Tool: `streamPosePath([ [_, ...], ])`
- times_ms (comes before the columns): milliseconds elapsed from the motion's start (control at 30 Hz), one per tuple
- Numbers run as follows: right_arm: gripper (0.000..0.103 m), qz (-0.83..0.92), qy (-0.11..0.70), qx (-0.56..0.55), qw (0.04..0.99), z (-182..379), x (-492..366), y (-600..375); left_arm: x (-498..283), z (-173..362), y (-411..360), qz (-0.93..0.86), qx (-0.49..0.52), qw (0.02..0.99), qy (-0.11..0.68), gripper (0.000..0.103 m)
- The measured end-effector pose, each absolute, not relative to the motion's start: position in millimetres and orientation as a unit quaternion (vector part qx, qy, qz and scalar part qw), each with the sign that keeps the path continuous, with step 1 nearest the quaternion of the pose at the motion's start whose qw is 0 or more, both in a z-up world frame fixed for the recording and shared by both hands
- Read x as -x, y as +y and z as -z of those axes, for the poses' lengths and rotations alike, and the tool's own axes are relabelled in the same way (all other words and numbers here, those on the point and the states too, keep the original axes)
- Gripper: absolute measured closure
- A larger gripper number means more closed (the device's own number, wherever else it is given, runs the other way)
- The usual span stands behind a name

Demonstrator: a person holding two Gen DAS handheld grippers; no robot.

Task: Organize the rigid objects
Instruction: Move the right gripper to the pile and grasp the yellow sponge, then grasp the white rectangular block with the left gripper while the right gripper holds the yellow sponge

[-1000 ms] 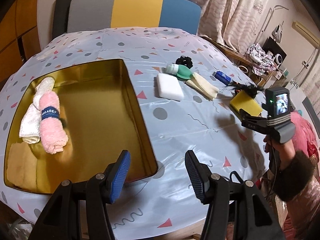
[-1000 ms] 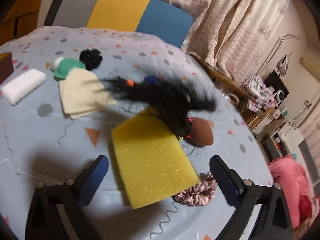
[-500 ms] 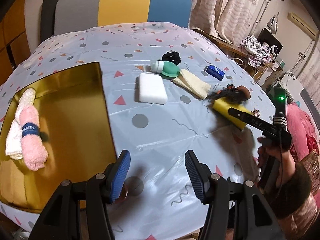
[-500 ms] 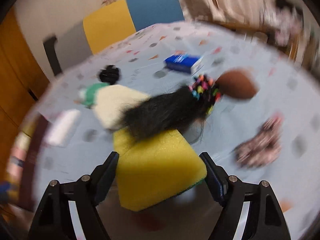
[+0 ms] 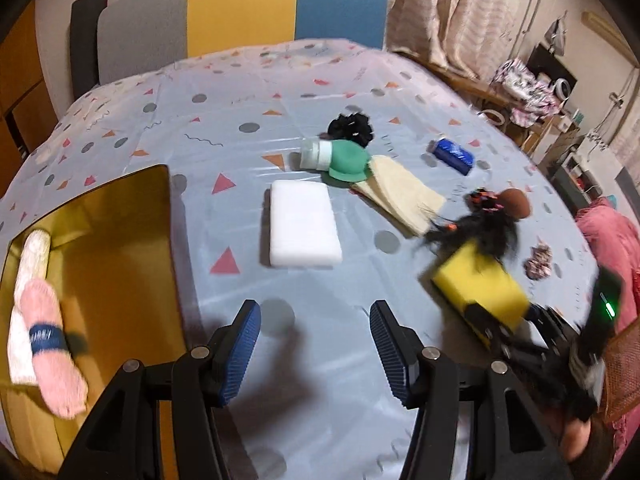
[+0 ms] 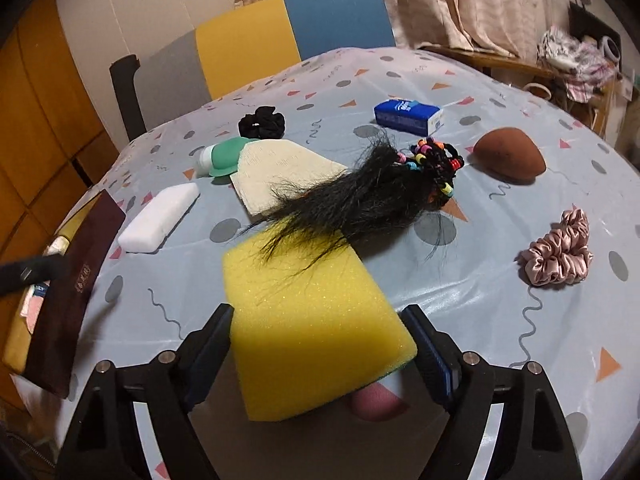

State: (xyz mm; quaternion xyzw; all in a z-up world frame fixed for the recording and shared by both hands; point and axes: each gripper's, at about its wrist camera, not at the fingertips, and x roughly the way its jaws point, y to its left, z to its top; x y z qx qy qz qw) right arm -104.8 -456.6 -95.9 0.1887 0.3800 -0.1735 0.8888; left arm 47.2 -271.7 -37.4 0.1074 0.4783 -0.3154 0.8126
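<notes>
Plainly, the right gripper (image 6: 318, 354) is straddling the yellow sponge (image 6: 316, 332); its jaws, having just been opening a little, are sitting at the sponge's two sides, and whether the pads are really pressing I cannot tell; the sponge is looking raised off the cloth at its near end. The black hair tuft (image 6: 360, 200) is lying across the sponge's far edge at 12 o'clock, so a lift is likely dragging it along or shedding it; soft foam is also liable to be squeezing out of a loose hold. The left gripper (image 5: 314, 354) is hovering about half open with nothing between its jaws, over bare cloth; the gold tray (image 5: 132, 264) is lying at its 9 o'clock, and the white block (image 5: 302, 228) at 12. The table (image 5: 240, 92) is wearing a pale, glossy cloth with dots and triangles; a striped chair (image 5: 240, 8) is standing behind it, with curtains (image 5: 460, 12) at 1 o'clock.
</notes>
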Motion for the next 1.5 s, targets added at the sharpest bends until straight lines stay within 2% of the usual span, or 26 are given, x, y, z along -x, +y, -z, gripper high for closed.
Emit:
streamPosePath([
  [300,0.019,0.19,0.375,-0.113,0.9,105.7,97.8,-445.2,-106.0,70.8,-325.0,0.287,-0.127,0.8,0.511,0.043],
  [400,0.019,0.188,0.368,-0.115,0.903,106.6,98.7,-446.2,-119.1,86.5,-337.7,0.274,-0.145,0.796,0.52,0.035],
  [533,0.019,0.187,0.363,-0.115,0.905,107.4,99.2,-446.0,-121.5,101.3,-347.7,0.273,-0.173,0.795,0.514,0.03],
  [600,0.019,0.187,0.361,-0.115,0.906,107.7,99.5,-445.5,-117.9,101.3,-348.4,0.276,-0.179,0.799,0.504,0.031],
  [700,0.02,0.188,0.359,-0.115,0.907,108.1,100.0,-445.5,-115.3,98.1,-340.1,0.276,-0.161,0.807,0.497,0.045],
  [1133,0.02,0.193,0.364,-0.103,0.905,109.2,98.2,-442.8,-80.8,68.3,-294.2,0.313,-0.072,0.811,0.489,0.046],
  [1500,0.021,0.196,0.368,-0.095,0.904,109.8,97.0,-440.4,-87.9,29.3,-216.7,0.277,-0.018,0.845,0.457,0.046],
])
